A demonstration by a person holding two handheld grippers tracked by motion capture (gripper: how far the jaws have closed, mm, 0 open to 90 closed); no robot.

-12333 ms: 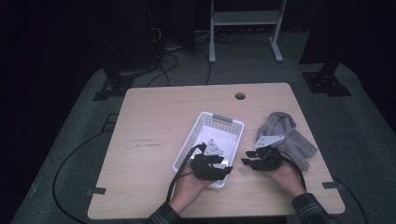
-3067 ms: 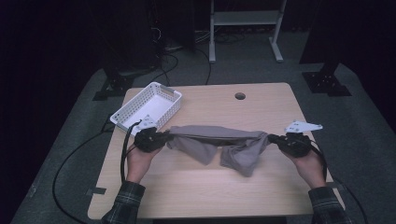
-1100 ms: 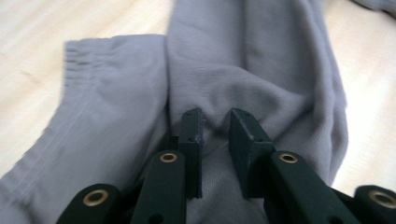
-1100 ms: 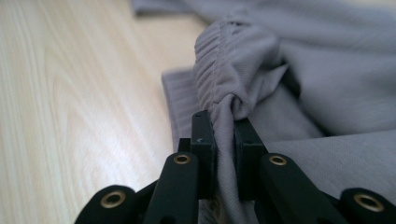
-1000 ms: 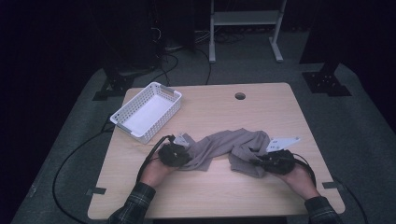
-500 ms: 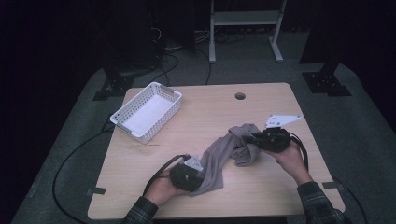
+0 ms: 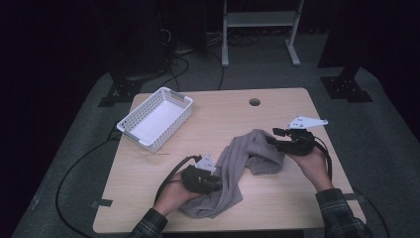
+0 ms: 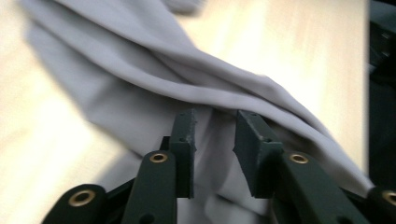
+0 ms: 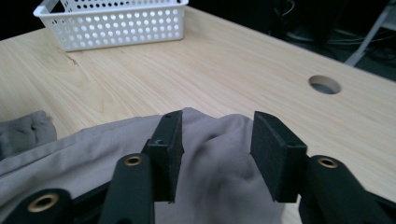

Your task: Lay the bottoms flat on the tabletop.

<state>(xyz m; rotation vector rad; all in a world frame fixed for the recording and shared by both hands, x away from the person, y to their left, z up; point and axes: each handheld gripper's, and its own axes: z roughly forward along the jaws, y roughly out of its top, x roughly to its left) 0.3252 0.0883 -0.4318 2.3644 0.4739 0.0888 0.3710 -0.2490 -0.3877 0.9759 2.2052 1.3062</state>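
Note:
A grey cloth (image 7: 242, 161) lies bunched in a slanting strip across the near half of the wooden table (image 7: 218, 114). My left gripper (image 7: 217, 181) sits at the strip's near end. In the left gripper view its jaws have just been opening, and the left gripper (image 8: 214, 140) stands open with a fold of cloth (image 8: 154, 79) showing in the gap, the pads off it. My right gripper (image 7: 271, 140) hovers at the far right end. Its jaws have just been opening too, and the right gripper (image 9: 215, 140) is open over the cloth (image 9: 210, 172), not pressing on it.
A white perforated basket (image 7: 156, 118) stands empty at the table's far left, seen as the basket (image 9: 116, 23) in the right gripper view. A cable hole (image 7: 254, 102) lies near the far edge. Cables trail off the left side. A white stand is on the floor beyond.
The left gripper drew toward the near edge and the right gripper went away from it, turning the cloth from a level strip into a slanting one. Both jaws opened and let go of the cloth.

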